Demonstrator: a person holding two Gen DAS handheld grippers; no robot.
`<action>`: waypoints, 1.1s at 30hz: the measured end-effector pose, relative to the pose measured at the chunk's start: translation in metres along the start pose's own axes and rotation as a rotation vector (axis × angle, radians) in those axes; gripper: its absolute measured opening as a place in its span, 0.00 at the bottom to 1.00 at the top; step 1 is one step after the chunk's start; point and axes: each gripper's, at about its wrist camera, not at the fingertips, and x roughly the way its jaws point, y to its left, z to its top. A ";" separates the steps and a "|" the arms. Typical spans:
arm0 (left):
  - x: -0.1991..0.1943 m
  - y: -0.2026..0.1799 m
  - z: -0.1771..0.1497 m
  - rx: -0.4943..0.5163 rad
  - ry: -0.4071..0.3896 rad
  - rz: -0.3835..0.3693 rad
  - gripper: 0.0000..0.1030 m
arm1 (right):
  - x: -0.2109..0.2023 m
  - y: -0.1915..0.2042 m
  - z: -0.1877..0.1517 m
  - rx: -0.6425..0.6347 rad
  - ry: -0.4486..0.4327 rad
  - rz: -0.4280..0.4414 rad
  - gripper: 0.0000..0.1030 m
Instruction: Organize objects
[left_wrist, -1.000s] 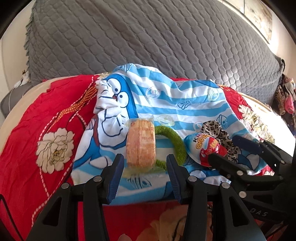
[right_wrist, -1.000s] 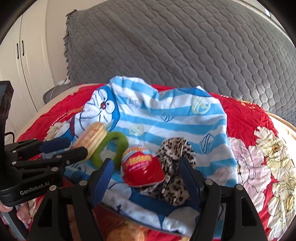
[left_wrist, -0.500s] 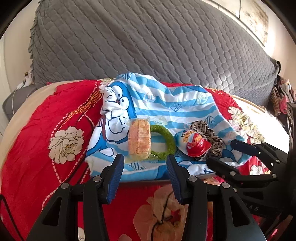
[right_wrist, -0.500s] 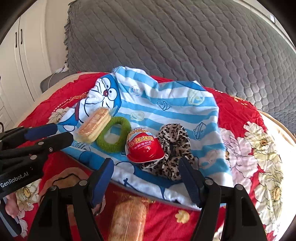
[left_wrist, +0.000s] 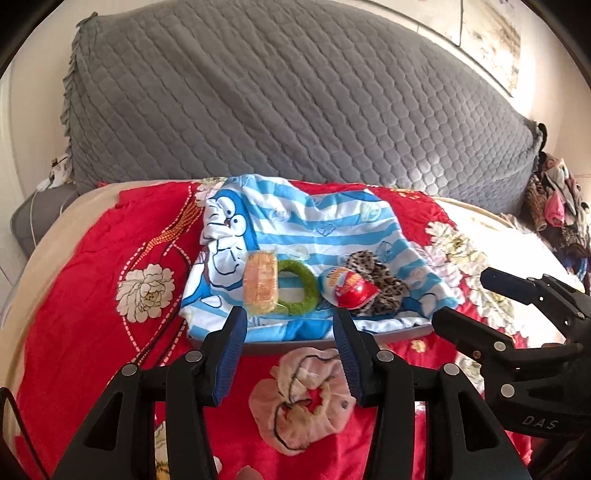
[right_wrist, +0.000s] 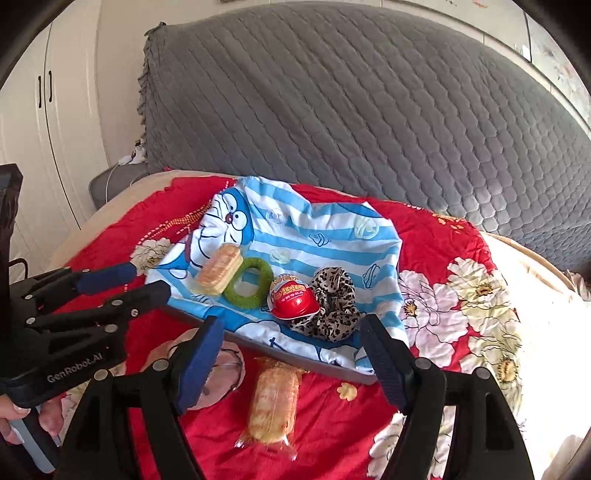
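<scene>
On a red floral bedspread (right_wrist: 436, 236), a blue-striped cartoon cloth (right_wrist: 325, 236) covers a tray bearing a wrapped cake (right_wrist: 219, 275), green ring (right_wrist: 249, 278), red-capped egg toy (right_wrist: 293, 301) and leopard scrunchie (right_wrist: 332, 306), all beyond both grippers. The right gripper (right_wrist: 291, 360) is opening, nothing between its jaws; the left gripper (left_wrist: 290, 354) stands half-open, empty. A second wrapped cake (right_wrist: 273, 402) and pink scrunchie (left_wrist: 306, 398) lie nearer.

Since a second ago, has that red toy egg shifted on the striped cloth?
No. The red egg still sits between the green ring and leopard scrunchie; only the cameras pulled back.
</scene>
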 end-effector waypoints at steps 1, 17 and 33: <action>-0.004 -0.002 0.000 0.005 -0.006 0.004 0.49 | -0.004 0.000 0.000 0.002 0.000 0.001 0.74; -0.040 -0.011 -0.006 0.046 -0.021 -0.015 0.63 | -0.034 0.004 -0.015 0.017 0.005 -0.026 0.82; -0.049 -0.003 -0.024 0.024 -0.001 -0.011 0.72 | -0.042 0.011 -0.034 0.015 0.030 -0.038 0.85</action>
